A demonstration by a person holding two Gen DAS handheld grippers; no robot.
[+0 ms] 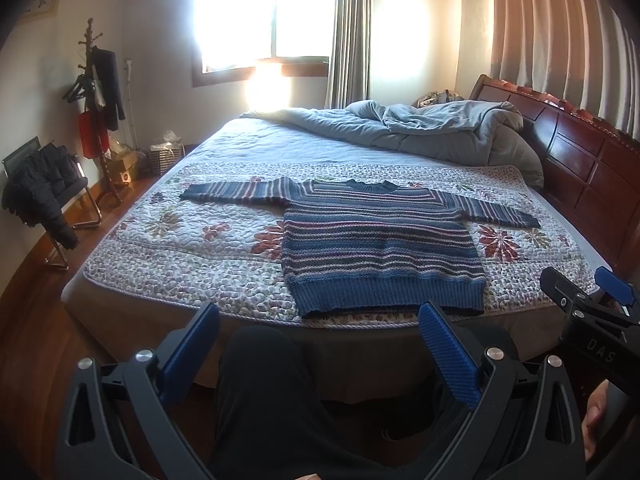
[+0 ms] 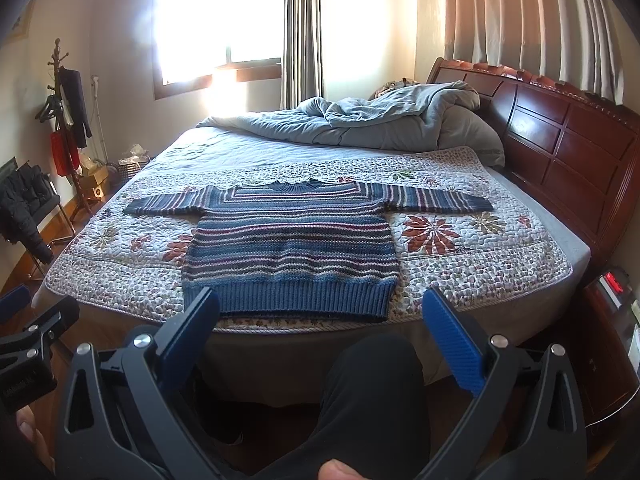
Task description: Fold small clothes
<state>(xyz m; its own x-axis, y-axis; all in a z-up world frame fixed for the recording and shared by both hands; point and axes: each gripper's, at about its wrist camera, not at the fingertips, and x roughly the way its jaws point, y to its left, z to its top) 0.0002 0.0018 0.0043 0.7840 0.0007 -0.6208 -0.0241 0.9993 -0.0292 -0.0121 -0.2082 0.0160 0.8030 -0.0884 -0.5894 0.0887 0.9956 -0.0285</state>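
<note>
Nothing is being folded yet; I'm reading this as the pre-grasp step, before first contact.

Sweater (image 1: 382, 240) is lying flat on the quilt (image 1: 172, 240), front side up, hem toward the near bed edge, collar toward the duvet (image 1: 420, 128). Both sleeves are spreading straight out sideways. In the right wrist view the same sweater (image 2: 292, 248) is sitting almost centred, hem just above the fingertips in frame.

Left gripper (image 1: 320, 336) is hanging released, jaws spread wide, nothing between them, hovering short of the bed edge above a dark trouser leg (image 1: 260, 392). Right gripper (image 2: 320, 320) is doing the same: jaws wide apart, empty, apart from the fabric. Each gripper is also showing at the side of the other's view, so the two are sitting close together, side by side.

Judgement on the next move: both grippers need to be going forward and outward, one to each sleeve or to each hem corner. Sleeves first looks cleaner, folding each across the body, then hem up to collar. The knit looks thick and limp, so a pinch should be taking only the top layer at a cuff or both layers at the hem, cleanly. Risk: dragging the quilt along with it, since the sweater is lying directly on it.
</note>
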